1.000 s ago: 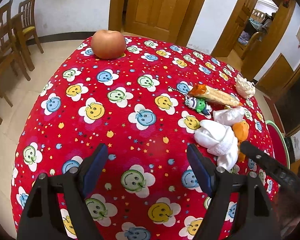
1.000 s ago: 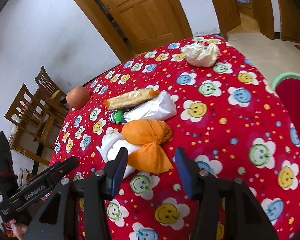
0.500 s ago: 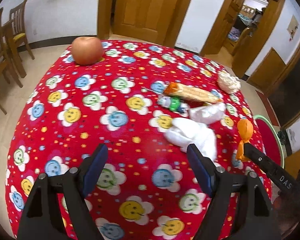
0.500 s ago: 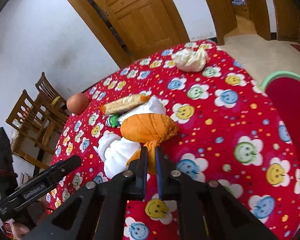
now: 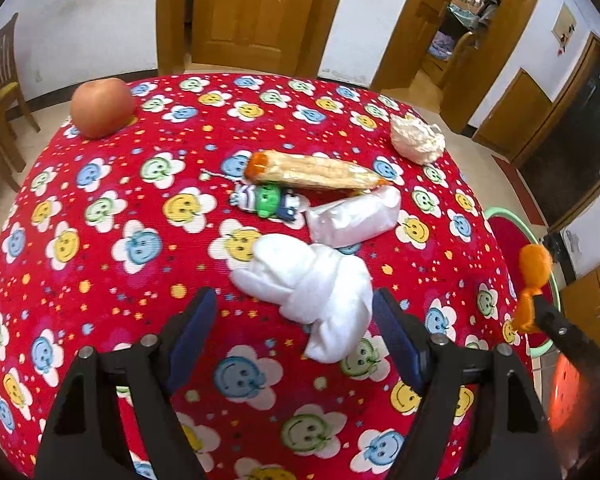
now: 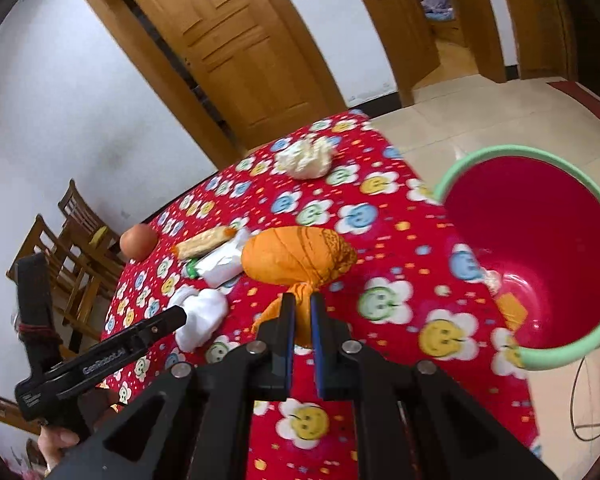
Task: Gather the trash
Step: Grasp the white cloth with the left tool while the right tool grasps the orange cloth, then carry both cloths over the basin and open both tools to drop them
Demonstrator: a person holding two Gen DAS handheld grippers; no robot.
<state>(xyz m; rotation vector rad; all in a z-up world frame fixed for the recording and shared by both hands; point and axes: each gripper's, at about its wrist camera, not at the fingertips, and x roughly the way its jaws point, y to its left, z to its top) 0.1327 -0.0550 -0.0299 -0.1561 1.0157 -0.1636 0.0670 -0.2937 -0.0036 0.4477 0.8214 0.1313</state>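
Orange bundle (image 6: 298, 254) in tilted right hand-held gripper (image 6: 301, 312)

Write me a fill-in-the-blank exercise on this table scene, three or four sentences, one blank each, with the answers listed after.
1. The right gripper is shut on the knotted neck of the ____ bag.
2. The left gripper is ____, hovering by the white bundle.
3. The bin beside the table is red inside with a ____ rim.
4. The round fruit at the table's far edge is an ____.

Missing words: orange; open; green; apple
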